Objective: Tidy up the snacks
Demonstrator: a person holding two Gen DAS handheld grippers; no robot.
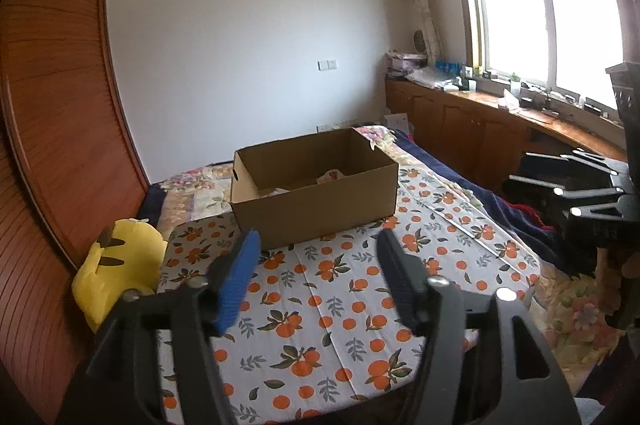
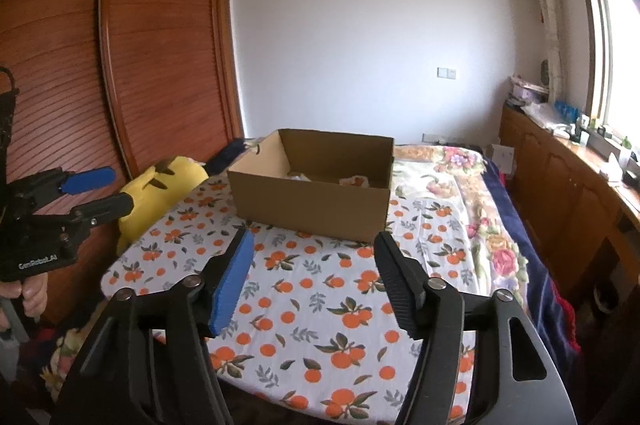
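Snacks (image 2: 354, 181) lie inside the cardboard box (image 1: 316, 203), which stands on the table (image 1: 340, 305) with the orange-print cloth. Left tool (image 1: 318, 249) and right tool (image 2: 314, 249) hover before it, both spread and holding nothing.

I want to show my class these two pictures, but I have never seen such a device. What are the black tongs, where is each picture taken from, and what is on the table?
Each picture comes from a camera on a hand-held gripper, looking along its two fingers. The left gripper and right gripper are both open and hold nothing. Ahead, a cardboard box stands on an orange-patterned cloth, with some wrapped items barely visible inside. A yellow plush toy sits beside the cloth.
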